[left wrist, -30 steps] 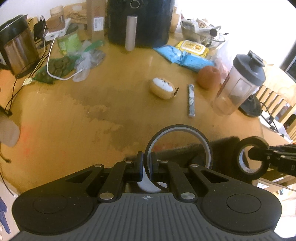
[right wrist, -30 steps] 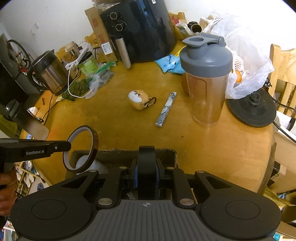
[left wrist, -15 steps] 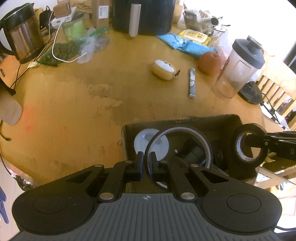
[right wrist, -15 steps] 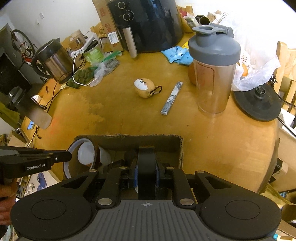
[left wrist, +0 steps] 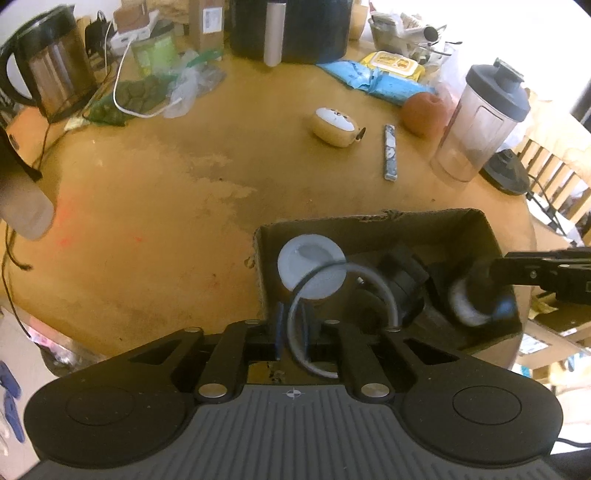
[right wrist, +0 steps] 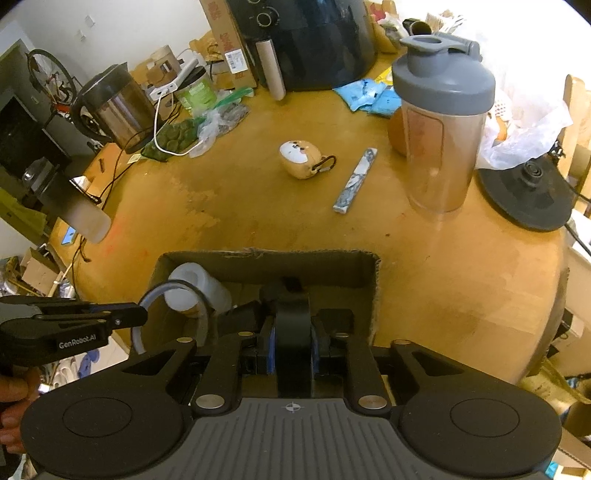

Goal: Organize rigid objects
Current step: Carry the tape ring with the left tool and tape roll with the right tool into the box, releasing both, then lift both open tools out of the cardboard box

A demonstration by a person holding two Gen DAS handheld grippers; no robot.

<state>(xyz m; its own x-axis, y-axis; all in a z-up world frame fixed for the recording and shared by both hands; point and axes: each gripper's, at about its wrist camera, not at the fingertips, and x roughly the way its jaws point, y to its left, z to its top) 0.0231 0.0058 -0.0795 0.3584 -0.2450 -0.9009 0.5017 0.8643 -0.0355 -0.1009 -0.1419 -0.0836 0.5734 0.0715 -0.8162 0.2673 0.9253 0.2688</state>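
You're at the drop-off step: both grippers over the cardboard box [left wrist: 436, 218]. L gripper [left wrist: 291, 325] jaws opening, thin tape ring [left wrist: 384, 291] loose between them. R gripper [right wrist: 291, 332] opening too, black tape roll [right wrist: 293, 321] btwn pads. Next: let both fall in, lift clear w/o snagging.

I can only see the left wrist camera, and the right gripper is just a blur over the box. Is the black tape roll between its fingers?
Observer: Yes. The right wrist view shows the black tape roll edge-on between the right gripper pads, over the cardboard box. The jaws are opening.
Operator: How does my left gripper look from there?
Observer: The left gripper reaches in from the left, jaws opening around the thin ring. A hand holds its handle.
Operator: Anything at the back that my view cuts off?
Observer: The black air fryer has two round knobs near its top.
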